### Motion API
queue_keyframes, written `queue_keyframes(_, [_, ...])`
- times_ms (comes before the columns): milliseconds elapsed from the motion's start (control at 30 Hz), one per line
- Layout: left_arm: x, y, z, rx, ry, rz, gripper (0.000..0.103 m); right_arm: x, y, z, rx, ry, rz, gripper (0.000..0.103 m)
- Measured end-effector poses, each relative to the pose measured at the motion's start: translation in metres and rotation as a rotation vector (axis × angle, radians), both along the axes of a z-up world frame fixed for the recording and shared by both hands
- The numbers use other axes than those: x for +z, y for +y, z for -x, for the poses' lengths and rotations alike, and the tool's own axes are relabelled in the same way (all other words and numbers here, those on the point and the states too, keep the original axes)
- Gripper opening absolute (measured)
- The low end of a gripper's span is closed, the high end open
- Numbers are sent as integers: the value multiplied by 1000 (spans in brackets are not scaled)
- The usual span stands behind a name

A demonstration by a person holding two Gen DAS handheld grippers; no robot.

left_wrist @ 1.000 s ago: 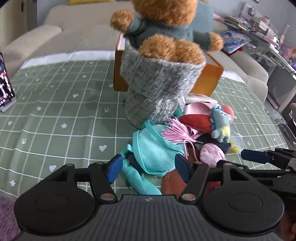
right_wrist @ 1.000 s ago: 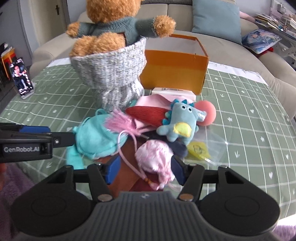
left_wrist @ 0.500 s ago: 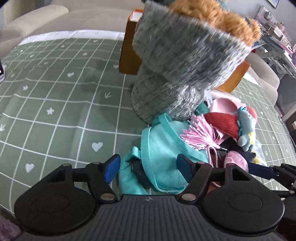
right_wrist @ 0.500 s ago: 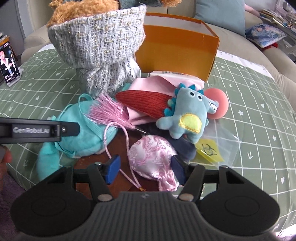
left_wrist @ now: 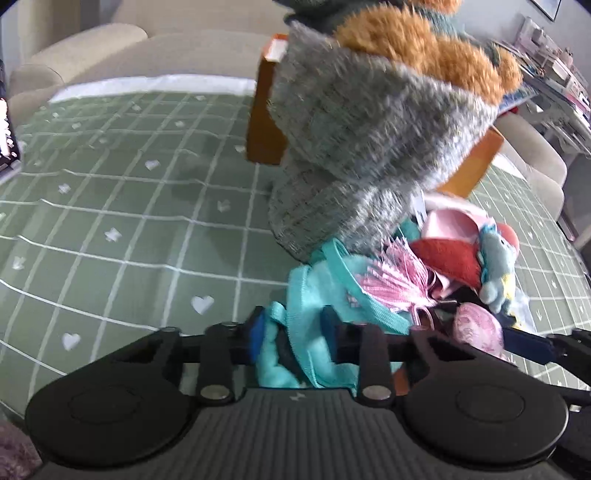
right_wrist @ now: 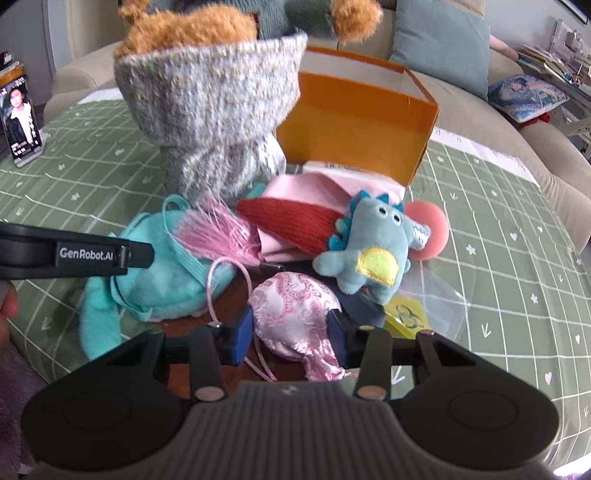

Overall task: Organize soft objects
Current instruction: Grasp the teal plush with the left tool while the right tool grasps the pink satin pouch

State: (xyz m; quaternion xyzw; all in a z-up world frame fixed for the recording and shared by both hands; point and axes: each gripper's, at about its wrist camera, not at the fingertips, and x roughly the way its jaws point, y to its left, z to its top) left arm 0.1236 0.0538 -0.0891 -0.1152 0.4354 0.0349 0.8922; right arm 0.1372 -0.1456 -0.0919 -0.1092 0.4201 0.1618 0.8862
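Observation:
A pile of soft things lies on the green checked cloth (left_wrist: 110, 206). My left gripper (left_wrist: 293, 334) is shut on the teal fabric pouch (left_wrist: 314, 317), which also shows in the right wrist view (right_wrist: 162, 284). My right gripper (right_wrist: 291, 326) has its jaws closed against the pink satin pouch (right_wrist: 291, 314). Beside it lie a pink tassel (right_wrist: 214, 232), a red knit piece (right_wrist: 295, 221), a blue plush dinosaur (right_wrist: 373, 251) and a pink cloth (right_wrist: 314, 184). A brown teddy bear (right_wrist: 192, 29) sits in a grey knit bag (right_wrist: 218, 107).
An open orange box (right_wrist: 362, 122) stands behind the pile. A pink disc (right_wrist: 432, 229) and a clear plastic bag with a yellow label (right_wrist: 410, 310) lie at right. A phone on a stand (right_wrist: 22, 118) is at far left. A sofa surrounds the table.
Both grippers moved in and closed: the left onto the teal pouch, the right onto the pink satin pouch. Both were open before.

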Motion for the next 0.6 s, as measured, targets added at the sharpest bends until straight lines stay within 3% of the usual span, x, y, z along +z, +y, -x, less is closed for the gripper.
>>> queue_keyframes(133, [5, 1, 4, 3, -19, -14, 15, 9, 0, 7, 21, -28, -25, 43])
queue_keyframes(200, [7, -1, 6, 1, -25, -28, 7, 10, 0, 7, 23, -27, -30, 43])
queue_keyframes(600, [48, -11, 50, -50, -110, -11, 5, 23, -9, 15, 6, -45, -76, 43])
